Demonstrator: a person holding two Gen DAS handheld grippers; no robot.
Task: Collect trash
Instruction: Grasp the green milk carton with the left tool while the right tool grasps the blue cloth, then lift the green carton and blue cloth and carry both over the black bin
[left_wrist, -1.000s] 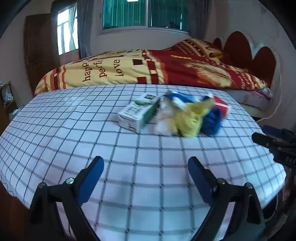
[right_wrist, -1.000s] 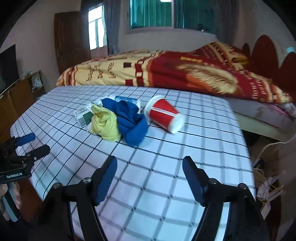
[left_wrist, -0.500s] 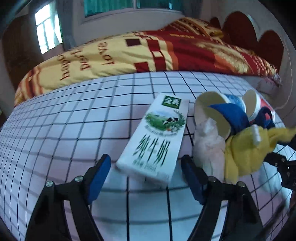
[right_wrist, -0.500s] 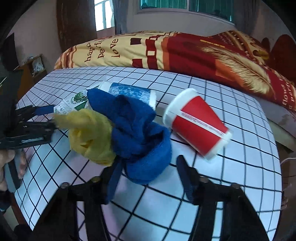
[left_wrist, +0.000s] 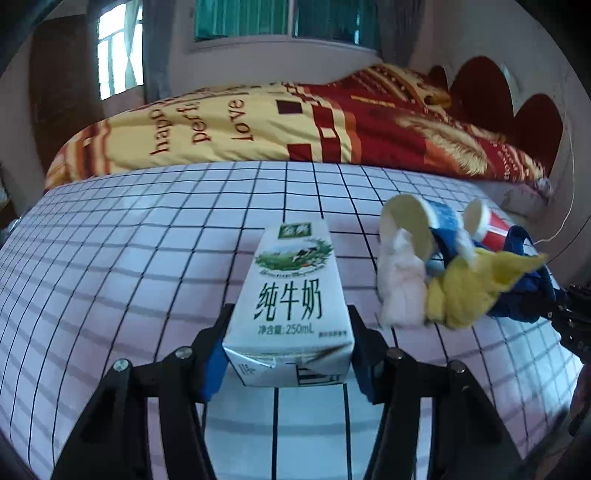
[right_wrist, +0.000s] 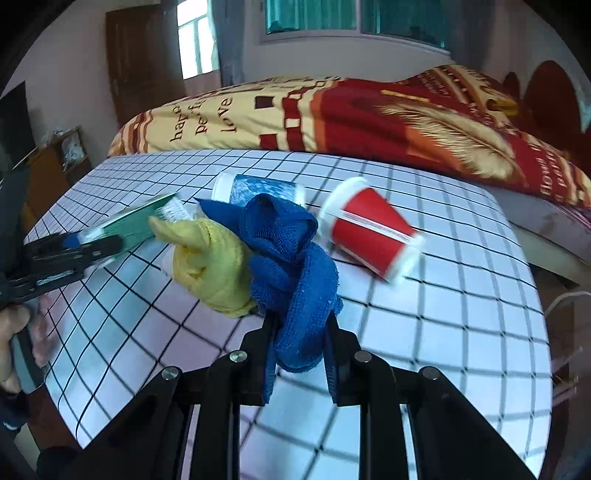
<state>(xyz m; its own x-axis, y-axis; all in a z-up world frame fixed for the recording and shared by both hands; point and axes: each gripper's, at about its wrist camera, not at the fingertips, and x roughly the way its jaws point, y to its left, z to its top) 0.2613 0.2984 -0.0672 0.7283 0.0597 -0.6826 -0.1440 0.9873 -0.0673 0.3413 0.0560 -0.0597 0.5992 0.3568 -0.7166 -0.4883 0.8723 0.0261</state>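
Note:
A white milk carton (left_wrist: 291, 280) lies on the checked tablecloth (left_wrist: 110, 277). My left gripper (left_wrist: 290, 332) is closing on its near end, and both pads touch its sides. A knotted blue cloth (right_wrist: 291, 251) sits between the closing jaws of my right gripper (right_wrist: 301, 332), which squeeze its lower end. Against it lie a yellow cloth (right_wrist: 210, 266), a tipped red paper cup (right_wrist: 369, 236) and a blue-patterned cup (right_wrist: 258, 188). The left wrist view also shows a crumpled white tissue (left_wrist: 400, 284) beside the yellow cloth (left_wrist: 465, 291).
A bed with a red and yellow quilt (left_wrist: 295, 125) runs along the table's far side. A person's hand (right_wrist: 11, 332) holds the left gripper (right_wrist: 92, 243) at the table's left edge. The table's right edge (right_wrist: 532, 295) drops to the floor.
Both grippers moved forward into the pile. The left jaws narrowed around the milk carton, and the right jaws narrowed around the blue cloth.

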